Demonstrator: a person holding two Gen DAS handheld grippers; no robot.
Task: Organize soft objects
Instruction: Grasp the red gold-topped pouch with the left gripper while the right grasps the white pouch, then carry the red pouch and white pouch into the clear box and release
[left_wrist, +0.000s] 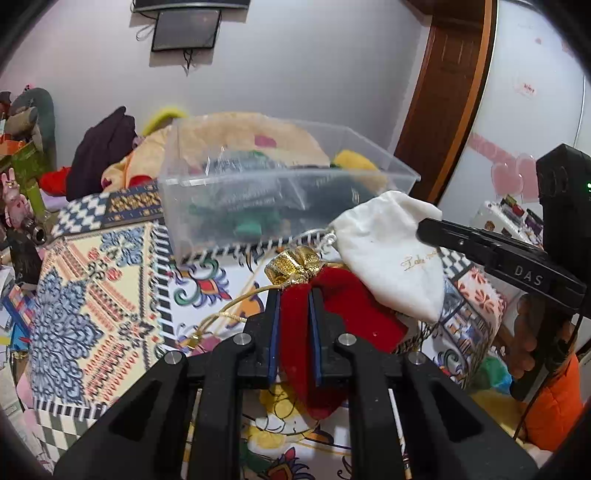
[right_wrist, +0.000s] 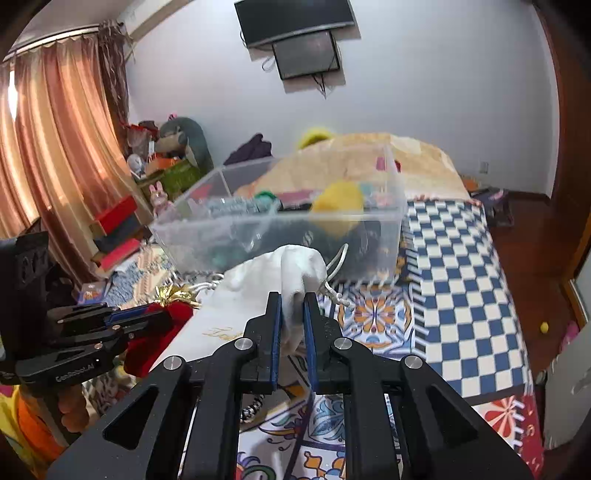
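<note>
My left gripper (left_wrist: 294, 291) is shut on a red velvet pouch (left_wrist: 354, 314) with a gold top and gold cord, held above the patterned bedspread. My right gripper (right_wrist: 292, 295) is shut on a white drawstring pouch (right_wrist: 258, 295) with gold lettering; it shows in the left wrist view (left_wrist: 391, 254), overlapping the red pouch. The red pouch also shows at the left of the right wrist view (right_wrist: 159, 332). A clear plastic bin (left_wrist: 280, 192) with several soft things inside stands on the bed just beyond both pouches; it also shows in the right wrist view (right_wrist: 280, 229).
The bedspread (left_wrist: 96, 295) has colourful patterns and a blue-white checked part (right_wrist: 461, 277). Clothes and plush toys (left_wrist: 110, 155) pile behind the bin. Boxes and toys (right_wrist: 122, 225) crowd the left by the curtains. A wooden floor (right_wrist: 532, 266) lies to the right.
</note>
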